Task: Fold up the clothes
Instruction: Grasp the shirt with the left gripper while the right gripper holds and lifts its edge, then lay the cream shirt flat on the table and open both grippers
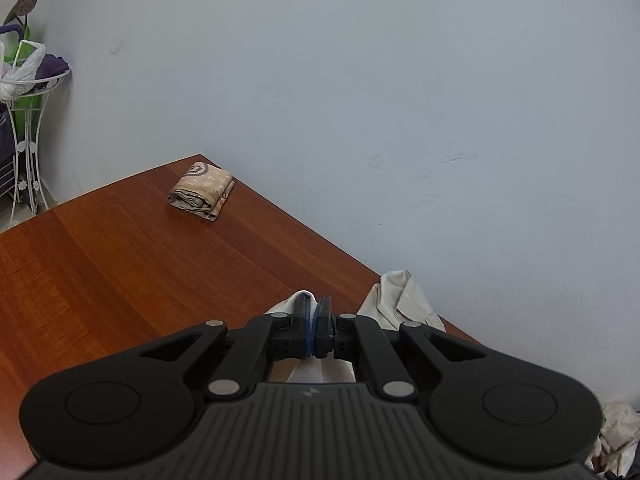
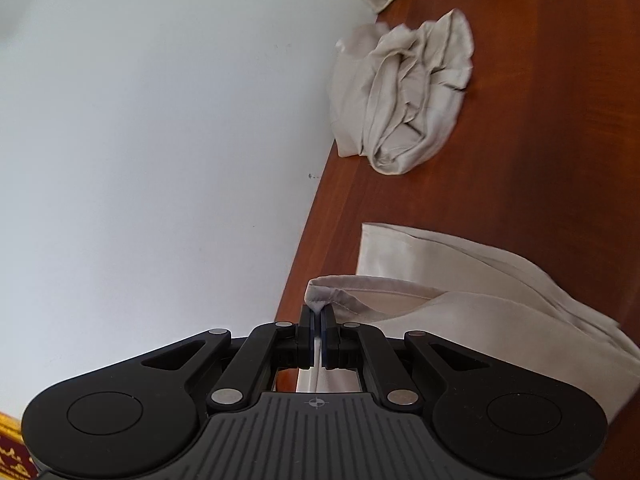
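Beige silky garment (image 2: 480, 280) is pinched by its hem in both the left gripper (image 1: 315, 314) and right gripper (image 2: 318, 318), draped onto the wooden worktop (image 2: 540, 184) beyond them, so looks mid-fold, next needing both edges carried over together.

We've got a reddish-brown wooden table (image 1: 120, 264) pushed up against a plain pale wall (image 1: 360, 100). Off in the left corner there's a white wire stand (image 1: 28, 128) with a white plastic bag (image 1: 22, 68) and something purple (image 1: 54, 65) piled on top. A red and gold box (image 2: 12, 456) pokes into the right wrist view.
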